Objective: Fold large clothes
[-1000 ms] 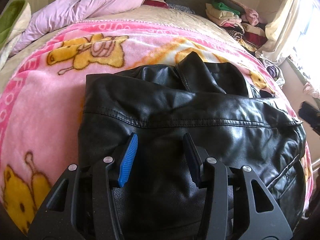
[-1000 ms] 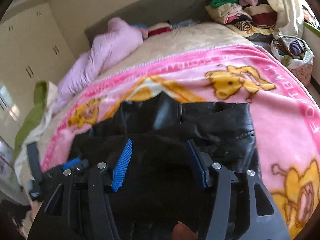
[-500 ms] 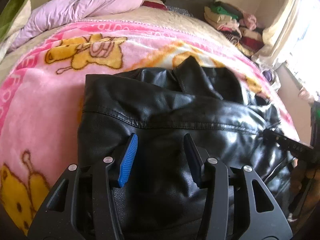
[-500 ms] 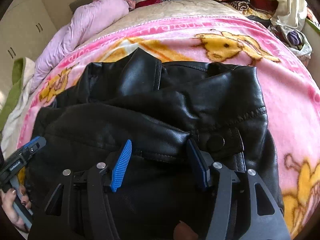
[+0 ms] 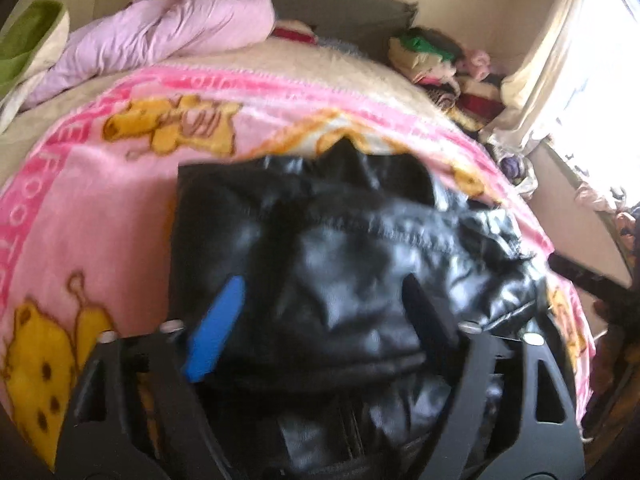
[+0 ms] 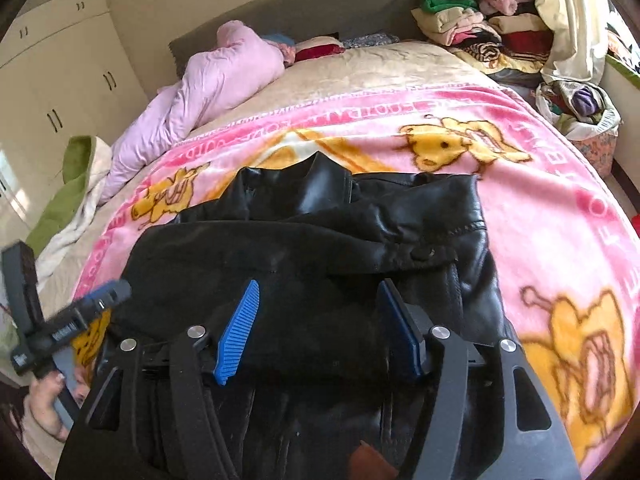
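Observation:
A black leather jacket [image 5: 340,248] lies bunched and partly folded on a pink cartoon blanket [image 5: 80,200]; it also shows in the right wrist view [image 6: 320,248]. My left gripper [image 5: 320,312] is open, its blue-padded fingers straddling a raised fold of the jacket's near edge; the view is blurred. My right gripper [image 6: 320,320] is open above the jacket's near edge, nothing between its pads. The left gripper shows from outside at the lower left of the right wrist view [image 6: 60,328].
A lilac duvet [image 6: 200,88] lies at the bed's far left. Stacked folded clothes [image 6: 480,28] sit at the far right corner, with a basket [image 6: 580,120] below them. White wardrobes [image 6: 60,80] stand on the left. A bright curtained window [image 5: 580,60] is on the right.
Both grippers pulled back and rose, staying open. The left view swung and blurred, and the jacket's near part now bulges up between its fingers. The jacket looks more bunched.

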The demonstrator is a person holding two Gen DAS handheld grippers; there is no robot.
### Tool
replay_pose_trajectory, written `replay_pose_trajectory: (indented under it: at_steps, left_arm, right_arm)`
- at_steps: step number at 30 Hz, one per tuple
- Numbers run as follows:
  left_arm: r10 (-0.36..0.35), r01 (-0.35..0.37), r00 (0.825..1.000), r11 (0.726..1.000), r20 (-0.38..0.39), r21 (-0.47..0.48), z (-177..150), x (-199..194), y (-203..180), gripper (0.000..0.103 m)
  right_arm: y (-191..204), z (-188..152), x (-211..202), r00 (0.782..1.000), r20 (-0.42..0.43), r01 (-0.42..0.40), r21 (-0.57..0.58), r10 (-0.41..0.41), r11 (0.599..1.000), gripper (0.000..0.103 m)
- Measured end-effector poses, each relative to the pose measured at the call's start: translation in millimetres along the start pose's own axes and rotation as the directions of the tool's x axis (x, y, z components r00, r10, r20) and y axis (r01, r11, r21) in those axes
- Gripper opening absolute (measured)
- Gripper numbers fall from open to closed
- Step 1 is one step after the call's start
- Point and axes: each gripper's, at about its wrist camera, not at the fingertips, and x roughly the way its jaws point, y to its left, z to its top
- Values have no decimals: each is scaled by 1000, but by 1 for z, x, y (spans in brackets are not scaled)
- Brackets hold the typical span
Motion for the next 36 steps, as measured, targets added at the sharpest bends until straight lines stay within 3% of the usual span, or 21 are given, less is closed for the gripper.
replay_pose_trajectory:
  at_steps: [5, 9, 13, 16, 19, 26, 29, 32, 36]
  left_arm:
    - [-30, 31, 999, 998, -25, 54, -8, -3, -13, 80]
    - [23, -15, 996, 996, -86, 88, -24, 12, -14, 76]
    - [68, -58, 993, 993, -96, 106, -34, 17, -13, 72]
    - [76, -65, 993, 991, -92, 120, -36, 16, -15, 72]
    - [79, -67, 993, 990, -87, 128, -39, 15, -16, 72]
    - [129, -116, 989, 981, -75, 154, -44, 11, -24, 72]
    - [117, -104, 990, 984, -80, 146, -46, 2, -25, 77]
    - [104, -93, 991, 987, -80, 133, -48, -8, -25, 92]
    - [115, -106, 990, 987, -76, 117, -49, -17, -26, 93]
  right_arm:
    - [2, -8, -8, 1000, 0, 2, 2, -2, 1000, 67]
    - [3, -13, 3, 1000, -28, 6, -1, -6, 1000, 67]
    - [-10, -20, 27, 993, -108, 52, 18, -49, 999, 67]
    - [-29, -32, 46, 985, -170, 34, 75, -21, 997, 67]
    - [-38, -41, 48, 990, -143, -5, 105, 20, 994, 67]
    - [-28, -46, 30, 993, -117, 25, 57, -18, 998, 68]
    - [-25, -47, 9, 998, -63, 6, 62, -2, 998, 74]
    - [-20, -50, -7, 1000, -27, 12, 48, -11, 999, 85]
    - [-15, -53, -24, 1000, 6, -5, 35, 5, 999, 92]
